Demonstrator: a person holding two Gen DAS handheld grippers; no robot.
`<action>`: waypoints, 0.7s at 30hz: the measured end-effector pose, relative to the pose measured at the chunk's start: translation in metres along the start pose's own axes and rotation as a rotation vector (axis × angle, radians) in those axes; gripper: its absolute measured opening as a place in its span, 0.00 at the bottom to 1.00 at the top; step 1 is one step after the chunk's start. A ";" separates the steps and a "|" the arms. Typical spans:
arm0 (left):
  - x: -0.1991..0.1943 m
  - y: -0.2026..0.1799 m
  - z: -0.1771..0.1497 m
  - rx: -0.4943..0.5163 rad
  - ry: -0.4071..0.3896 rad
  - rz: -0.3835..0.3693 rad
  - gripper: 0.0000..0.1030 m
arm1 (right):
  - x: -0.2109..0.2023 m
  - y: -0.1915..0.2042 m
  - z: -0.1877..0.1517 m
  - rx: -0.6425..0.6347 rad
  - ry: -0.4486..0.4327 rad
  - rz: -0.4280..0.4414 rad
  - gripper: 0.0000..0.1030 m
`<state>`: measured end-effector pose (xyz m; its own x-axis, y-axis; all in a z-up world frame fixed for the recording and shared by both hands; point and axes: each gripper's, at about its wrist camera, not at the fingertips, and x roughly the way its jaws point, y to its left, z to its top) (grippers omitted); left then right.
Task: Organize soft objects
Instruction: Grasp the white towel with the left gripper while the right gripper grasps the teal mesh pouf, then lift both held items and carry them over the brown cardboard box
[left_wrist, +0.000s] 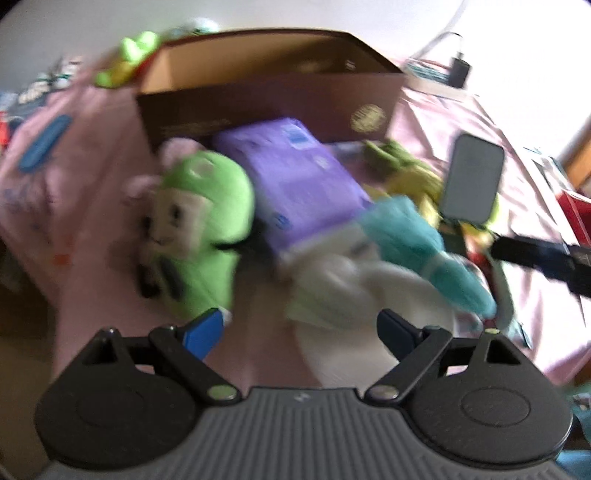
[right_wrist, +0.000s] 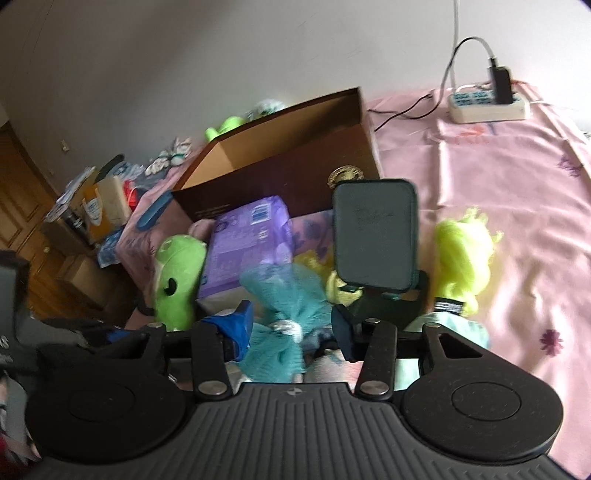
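Left gripper (left_wrist: 299, 328), jaws wide apart, hovers over a blurry white plush (left_wrist: 343, 280), probably next into the brown cardboard box (left_wrist: 258, 92). Right gripper (right_wrist: 291, 328) jaws apart around teal mesh pouf (right_wrist: 284, 295), seemingly unclamped.

Your green plush (right_wrist: 175, 284) sits at nine o'clock of the purple pack (right_wrist: 245, 245); teal mesh pouf (right_wrist: 284, 295), neon-yellow fluffy toy (right_wrist: 463, 251), brown box (right_wrist: 280, 162), pink flowered sheet (right_wrist: 517, 206).
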<state>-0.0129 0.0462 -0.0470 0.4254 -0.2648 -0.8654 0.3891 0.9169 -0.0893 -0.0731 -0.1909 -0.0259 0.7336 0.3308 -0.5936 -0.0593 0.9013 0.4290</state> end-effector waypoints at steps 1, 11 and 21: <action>0.003 -0.002 -0.003 0.005 0.005 -0.017 0.87 | 0.004 0.002 0.001 -0.005 0.009 0.005 0.28; 0.050 0.011 -0.006 -0.111 0.065 -0.050 0.87 | 0.047 0.009 0.010 -0.018 0.108 -0.021 0.25; 0.053 0.008 -0.009 -0.089 0.051 -0.135 0.51 | 0.059 0.011 0.009 -0.049 0.122 -0.043 0.00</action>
<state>0.0052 0.0423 -0.0984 0.3310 -0.3739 -0.8664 0.3648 0.8975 -0.2479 -0.0249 -0.1644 -0.0502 0.6486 0.3208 -0.6902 -0.0647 0.9268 0.3700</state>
